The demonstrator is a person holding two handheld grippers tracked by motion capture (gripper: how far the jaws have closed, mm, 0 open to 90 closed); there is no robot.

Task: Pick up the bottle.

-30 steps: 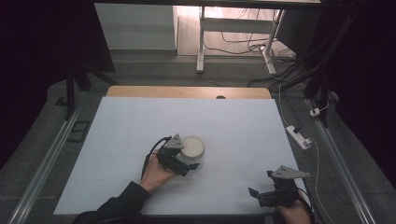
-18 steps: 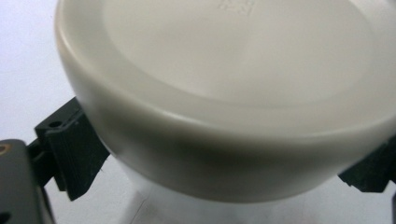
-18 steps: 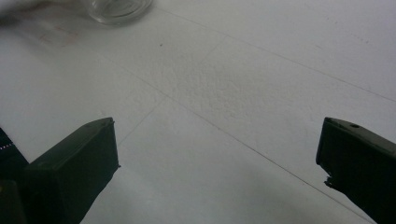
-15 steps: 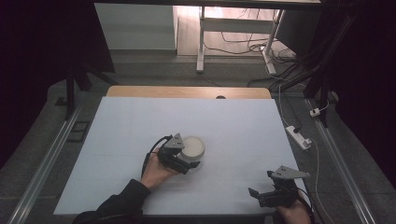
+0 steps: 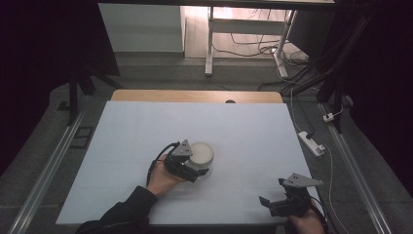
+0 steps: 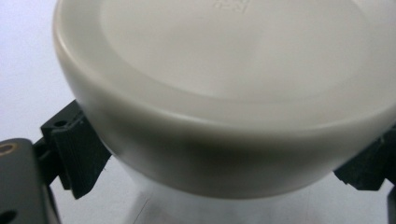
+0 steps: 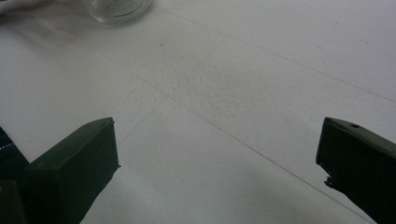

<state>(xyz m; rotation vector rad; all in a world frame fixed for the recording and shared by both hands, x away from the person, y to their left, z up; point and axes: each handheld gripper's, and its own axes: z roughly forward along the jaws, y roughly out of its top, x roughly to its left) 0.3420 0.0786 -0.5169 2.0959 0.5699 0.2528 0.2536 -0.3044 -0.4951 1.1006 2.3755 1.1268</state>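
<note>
Wide white table [image 5: 243,126]: carries everything in hand. Round clear-glass jar with a cream plastic lid [image 5: 200,154]: stands upright on the table, left of its middle and toward the person's edge. Left gripper [image 5: 192,168]: right at the jar, on its near side; in the left gripper view the black jaws sit on either side of the jar just under the lid [image 6: 224,93], touching or nearly so, hence judged clamped on the jar. Right gripper [image 5: 280,202]: well to the right of the jar near the table's front edge, jaws wide apart over bare table, holding nothing.

Judgement: step in hand is steadying the jar. Best done by holding the glass below the lid rim, keeping it level, grip firm, since smooth glass may slip.
</note>
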